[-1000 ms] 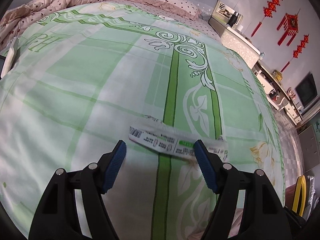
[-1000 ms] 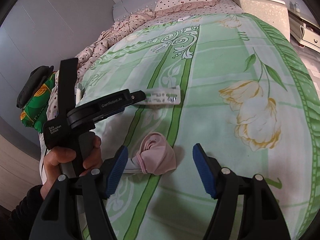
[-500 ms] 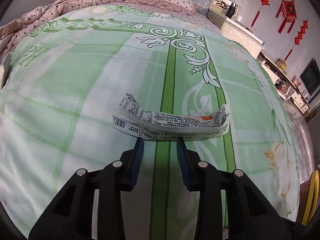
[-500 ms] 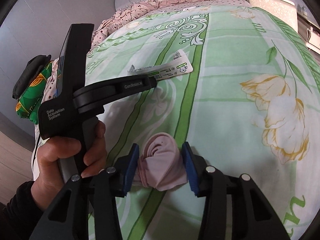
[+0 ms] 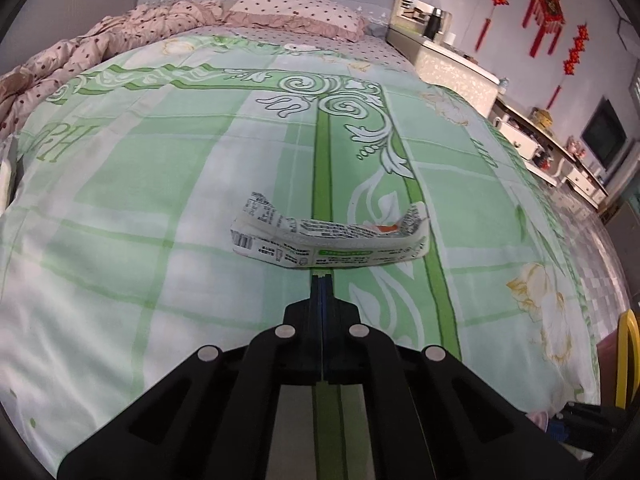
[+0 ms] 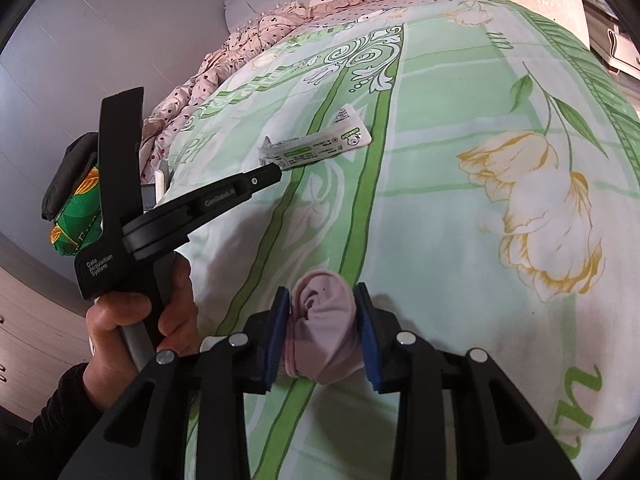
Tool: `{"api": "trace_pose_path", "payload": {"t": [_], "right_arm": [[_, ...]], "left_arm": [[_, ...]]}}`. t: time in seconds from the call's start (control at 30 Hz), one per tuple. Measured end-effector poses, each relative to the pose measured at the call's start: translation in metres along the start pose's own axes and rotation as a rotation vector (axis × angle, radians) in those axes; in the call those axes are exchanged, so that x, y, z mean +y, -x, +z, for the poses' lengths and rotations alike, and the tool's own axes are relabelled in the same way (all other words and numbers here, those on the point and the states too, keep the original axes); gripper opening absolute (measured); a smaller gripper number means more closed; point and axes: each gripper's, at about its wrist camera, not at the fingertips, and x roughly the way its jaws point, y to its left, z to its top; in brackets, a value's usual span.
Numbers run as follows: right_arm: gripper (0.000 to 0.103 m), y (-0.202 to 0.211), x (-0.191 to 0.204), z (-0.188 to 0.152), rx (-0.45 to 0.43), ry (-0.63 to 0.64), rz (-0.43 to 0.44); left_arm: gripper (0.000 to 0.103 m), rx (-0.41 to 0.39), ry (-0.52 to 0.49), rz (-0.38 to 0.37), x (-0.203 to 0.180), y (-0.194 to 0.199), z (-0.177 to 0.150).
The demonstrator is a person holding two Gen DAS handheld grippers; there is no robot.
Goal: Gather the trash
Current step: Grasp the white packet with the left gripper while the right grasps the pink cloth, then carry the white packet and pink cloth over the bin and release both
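A white printed wrapper (image 5: pixel 328 240) hangs bent just above the green bedsheet (image 5: pixel 160 200), its two ends curling upward. My left gripper (image 5: pixel 322 276) is shut on the wrapper's near edge, blue pads pressed together. In the right wrist view the same wrapper (image 6: pixel 316 148) sticks out from the left gripper (image 6: pixel 275 170), which a hand (image 6: pixel 136 320) holds. A rolled pink cloth (image 6: pixel 324 320) lies on the sheet between the blue pads (image 6: pixel 280 320) of my right gripper (image 6: pixel 321 292). Those jaws are closing, and both pads press on the cloth.
A pink dotted quilt (image 5: pixel 80 52) and pillow (image 5: pixel 296 12) lie at the head of the bed. White cabinets (image 5: pixel 532 144) line the right wall. A green patterned bag (image 6: pixel 76 216) stands left of the bed. A yellow frame (image 5: pixel 628 360) is by the bed's right edge.
The left jaws closed on the wrapper, which now bends up off the sheet. The right jaws closed in from wide apart until they squeezed the pink cloth.
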Motion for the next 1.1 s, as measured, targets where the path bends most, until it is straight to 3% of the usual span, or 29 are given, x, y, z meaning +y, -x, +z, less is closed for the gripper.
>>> {"api": "trace_pose_path", "payload": {"t": [0.17, 0.2, 0.27, 0.3, 0.43, 0.5, 0.6, 0.77, 0.87, 0.93, 0.97, 1.03, 1.1], "right_arm": [[0.031, 0.024, -0.006, -0.004, -0.02, 0.001, 0.045], [0.031, 0.03, -0.008, -0.005, -0.025, -0.002, 0.051], [0.031, 0.04, -0.012, -0.007, -0.037, -0.011, 0.07], [0.031, 0.045, -0.013, -0.008, -0.043, -0.016, 0.076], [0.031, 0.063, -0.017, -0.007, -0.07, -0.013, 0.093], [0.031, 0.068, -0.018, -0.006, -0.069, 0.0, 0.098], [0.031, 0.078, -0.022, -0.009, -0.084, 0.005, 0.11], [0.031, 0.085, -0.036, -0.015, -0.094, -0.031, 0.126], [0.031, 0.087, -0.044, -0.014, -0.095, -0.044, 0.129], [0.031, 0.089, -0.047, -0.013, -0.104, -0.05, 0.132], [0.031, 0.091, -0.048, -0.013, -0.11, -0.055, 0.137], [0.031, 0.094, -0.049, -0.014, -0.12, -0.059, 0.146], [0.031, 0.096, -0.049, -0.016, -0.125, -0.062, 0.149]], "left_arm": [[0.001, -0.002, -0.153, 0.016, -0.007, 0.006, 0.005], [0.006, 0.0, -0.163, 0.015, -0.007, 0.006, 0.008], [0.034, -0.014, -0.201, 0.048, -0.011, 0.004, 0.014], [0.057, -0.035, -0.224, 0.067, -0.014, 0.005, 0.017], [0.061, -0.078, -0.315, 0.042, -0.029, 0.014, 0.029], [0.061, -0.066, -0.395, 0.097, -0.037, 0.006, 0.033], [0.064, -0.002, -0.471, 0.117, -0.043, -0.015, 0.038], [0.065, 0.082, -0.563, 0.067, -0.058, -0.045, 0.036], [0.065, 0.105, -0.618, 0.082, -0.068, -0.06, 0.028], [0.046, 0.124, -0.56, 0.024, -0.066, -0.064, 0.034], [0.042, 0.132, -0.534, 0.001, -0.067, -0.065, 0.036], [0.025, 0.129, -0.551, -0.001, -0.072, -0.065, 0.033], [0.023, 0.122, -0.557, 0.011, -0.077, -0.063, 0.03]]}}
